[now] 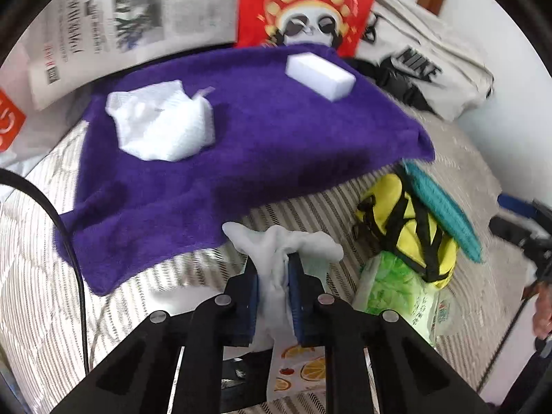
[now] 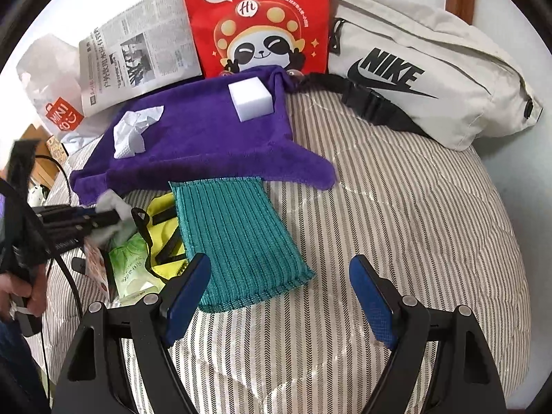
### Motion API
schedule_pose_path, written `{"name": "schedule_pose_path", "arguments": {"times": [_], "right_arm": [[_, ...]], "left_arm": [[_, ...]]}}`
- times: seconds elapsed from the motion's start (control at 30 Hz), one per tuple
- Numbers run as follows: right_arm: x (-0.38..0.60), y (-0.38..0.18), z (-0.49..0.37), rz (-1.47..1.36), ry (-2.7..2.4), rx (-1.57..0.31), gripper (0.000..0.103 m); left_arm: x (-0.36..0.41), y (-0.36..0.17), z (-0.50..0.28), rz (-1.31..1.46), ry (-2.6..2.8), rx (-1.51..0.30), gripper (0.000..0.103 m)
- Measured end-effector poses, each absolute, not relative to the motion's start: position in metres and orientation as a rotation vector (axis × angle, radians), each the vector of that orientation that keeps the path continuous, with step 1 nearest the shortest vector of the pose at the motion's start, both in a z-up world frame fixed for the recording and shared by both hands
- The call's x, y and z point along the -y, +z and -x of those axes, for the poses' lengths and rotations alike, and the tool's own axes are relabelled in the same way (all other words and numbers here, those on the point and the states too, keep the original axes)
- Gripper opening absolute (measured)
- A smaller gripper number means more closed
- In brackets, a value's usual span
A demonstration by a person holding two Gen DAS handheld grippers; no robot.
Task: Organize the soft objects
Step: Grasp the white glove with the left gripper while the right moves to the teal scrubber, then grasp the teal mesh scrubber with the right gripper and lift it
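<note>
While the left gripper [image 1: 272,276] pinches a white tissue [image 1: 276,241], its blue fingers [image 1: 295,296] are drawn narrow with the crumpled paper bunched up between them, just off the near edge of the purple towel [image 1: 241,131]. No earlier picture here, so only the grip itself can be called: the pads press on the tissue. Under that gripper sits a packet with orange slices printed on it [image 1: 296,372].

Over to the right gripper [image 2: 281,296], and its fingers [image 2: 371,296] stand wide with nothing between them, hanging above the striped bed [image 2: 396,224]. Just left of them lies a teal cloth [image 2: 238,238], its far end meeting the towel's near edge. It overlaps a yellow pouch [image 2: 162,234], and a green wipes pack [image 2: 129,269] sits at the pouch's near left.

On the towel, a second crumpled tissue [image 2: 132,131] rests at the left and a white sponge block [image 2: 252,100] at the far right, well apart. Behind the towel stands a red panda bag [image 2: 255,20], with a newspaper [image 2: 138,51] to its left and a pale Nike waist bag [image 2: 431,76] to its right. At the far left, a hand [image 2: 20,296] grips the left tool's handle.
</note>
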State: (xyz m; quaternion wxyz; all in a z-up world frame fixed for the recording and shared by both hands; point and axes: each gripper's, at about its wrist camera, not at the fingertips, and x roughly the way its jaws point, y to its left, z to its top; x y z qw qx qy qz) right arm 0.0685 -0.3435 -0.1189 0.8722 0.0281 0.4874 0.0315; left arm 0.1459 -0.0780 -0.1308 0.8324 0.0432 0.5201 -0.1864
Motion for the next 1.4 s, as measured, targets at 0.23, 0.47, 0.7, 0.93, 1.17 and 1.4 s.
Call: {"name": "schedule_pose_path", "arguments": {"times": [0.23, 0.47, 0.7, 0.93, 1.17, 1.4], "right_arm": [[0.336, -0.118, -0.067, -0.080, 0.133, -1.016, 0.082], [0.313, -0.133, -0.078, -0.061, 0.223, -1.051, 0.082], [0.310, -0.153, -0.105, -0.024, 0.182, -1.074, 0.084], [0.325, -0.135, -0.104, -0.001, 0.153, -1.020, 0.049], [0.327, -0.138, -0.116, 0.086, 0.091, -1.020, 0.046], [0.328, -0.135, -0.123, 0.136, 0.063, -0.973, 0.028]], "left_arm": [[0.054, -0.098, -0.140, -0.034, -0.372, -1.026, 0.015], [0.038, -0.083, -0.133, 0.014, -0.371, -1.004, 0.015], [0.029, -0.095, -0.113, 0.052, -0.380, -1.018, 0.016], [0.022, -0.109, -0.101, 0.085, -0.379, -1.036, 0.016], [0.022, -0.109, -0.097, 0.100, -0.391, -1.030, 0.016], [0.019, -0.112, -0.097, 0.110, -0.387, -1.033, 0.016]]}}
